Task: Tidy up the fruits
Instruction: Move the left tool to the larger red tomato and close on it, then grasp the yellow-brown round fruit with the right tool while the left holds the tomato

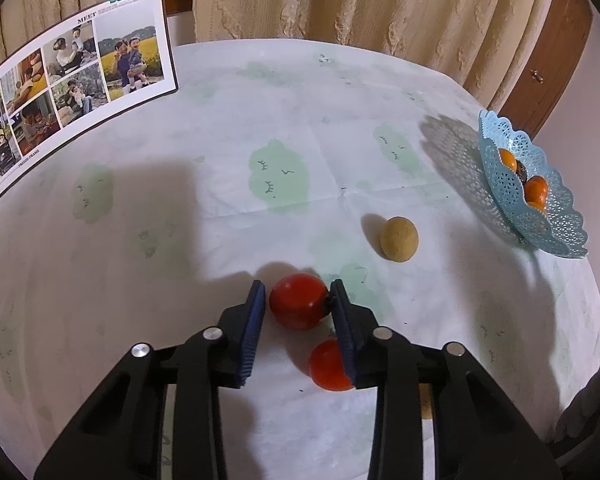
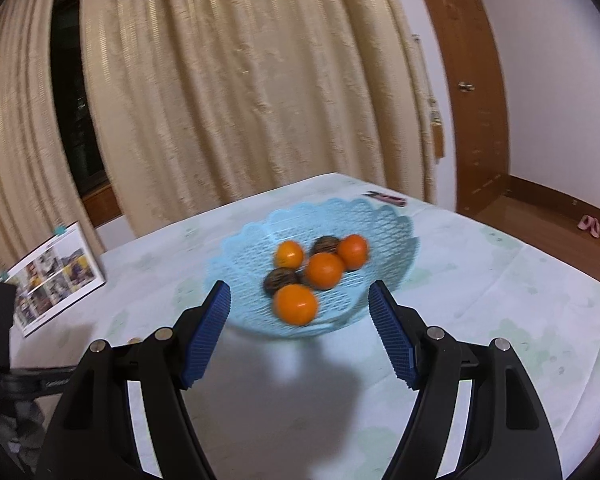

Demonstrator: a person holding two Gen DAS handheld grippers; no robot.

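In the left wrist view my left gripper (image 1: 298, 290) has its jaws around a red fruit (image 1: 298, 306) on the table; the right pad touches it, the left pad stands a hair off. A second red fruit (image 1: 328, 366) lies just behind, under the right finger. A tan round fruit (image 1: 399, 239) lies further ahead. The blue lattice basket (image 1: 500, 196) at the right holds orange fruits. In the right wrist view my right gripper (image 2: 300, 296) is open and empty above the near rim of the basket (image 2: 244, 256), which holds several oranges (image 2: 295, 304) and two dark fruits.
A photo calendar (image 1: 76, 84) stands clipped at the table's far left. Curtains hang behind the table, a wooden door is at the right. A small pink object (image 2: 386, 199) lies beyond the basket. The left gripper's body shows at the far left of the right wrist view.
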